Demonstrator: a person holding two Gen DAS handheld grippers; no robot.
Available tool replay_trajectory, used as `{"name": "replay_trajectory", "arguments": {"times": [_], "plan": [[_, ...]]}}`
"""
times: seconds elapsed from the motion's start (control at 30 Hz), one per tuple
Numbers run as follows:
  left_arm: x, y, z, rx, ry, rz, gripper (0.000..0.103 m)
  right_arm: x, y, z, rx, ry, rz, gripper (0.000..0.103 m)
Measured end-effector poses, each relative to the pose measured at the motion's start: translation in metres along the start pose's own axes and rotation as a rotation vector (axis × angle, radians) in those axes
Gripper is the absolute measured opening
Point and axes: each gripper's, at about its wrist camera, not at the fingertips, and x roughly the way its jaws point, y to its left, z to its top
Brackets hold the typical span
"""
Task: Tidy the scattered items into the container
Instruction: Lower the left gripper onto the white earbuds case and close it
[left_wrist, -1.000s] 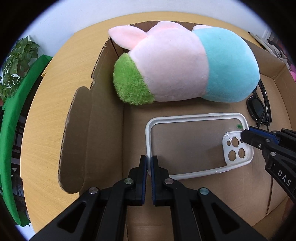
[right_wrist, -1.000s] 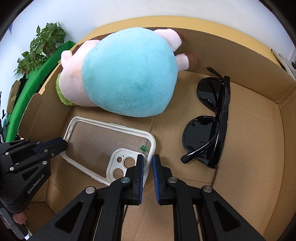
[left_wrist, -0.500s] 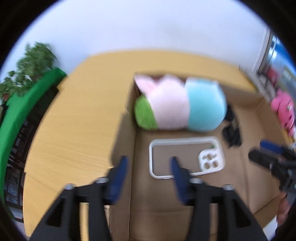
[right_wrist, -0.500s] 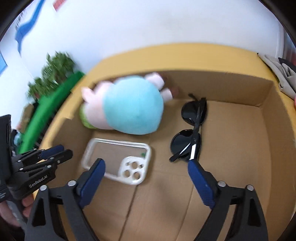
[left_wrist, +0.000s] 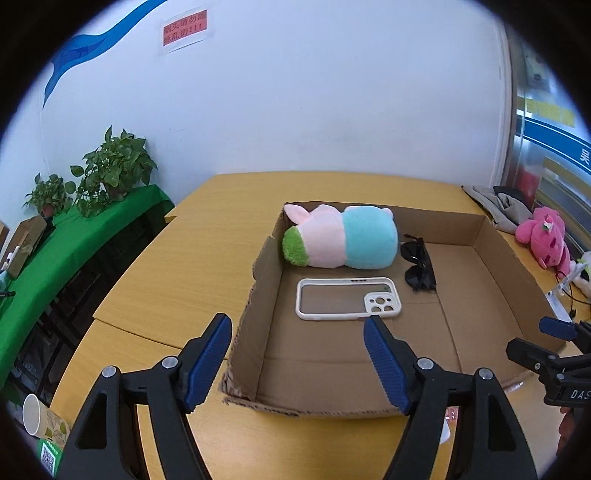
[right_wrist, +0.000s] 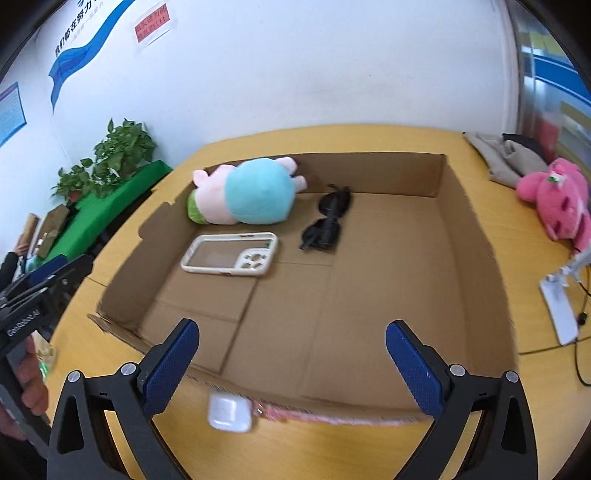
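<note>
We count three items already in the shallow brown cardboard box (right_wrist: 469, 236): pink-and-blue plush toy (right_wrist: 247, 192), clear white-rimmed phone case (right_wrist: 231, 254), black sunglasses (right_wrist: 327, 221). A small white earbud case (right_wrist: 229, 410) sits outside at bottom centre, likely next. Left gripper (left_wrist: 297, 360) and right gripper (right_wrist: 291, 363) both hover with fingers spread wide, empty.
</note>
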Motion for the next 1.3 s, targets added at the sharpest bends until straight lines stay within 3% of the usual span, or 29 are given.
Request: {"name": "replay_trajectory", "arguments": {"times": [0.17, 0.53, 0.73, 0.93, 1.23, 1.3], "plan": [[-0.018, -0.015, -0.011, 0.005, -0.034, -0.033, 0.074, -0.008, 0.0, -0.012, -0.02, 0.005, 0.035, 0.103], [-0.013, -0.044, -0.026, 0.067, 0.031, -0.066, 0.074, -0.021, -0.006, -0.048, -0.042, 0.034, 0.029, 0.103], [0.005, -0.067, -0.045, 0.135, 0.162, -0.164, 0.074, 0.002, -0.002, -0.082, -0.035, 0.135, 0.086, 0.103], [0.031, -0.079, -0.071, 0.16, 0.351, -0.355, 0.074, 0.019, 0.006, -0.099, -0.028, 0.179, 0.16, 0.103], [0.068, -0.087, -0.086, 0.117, 0.483, -0.435, 0.072, 0.013, 0.019, -0.11, -0.082, 0.197, 0.191, 0.103], [0.072, -0.094, -0.09, 0.139, 0.502, -0.459, 0.065, 0.015, 0.02, -0.113, -0.084, 0.202, 0.196, 0.103]]}}
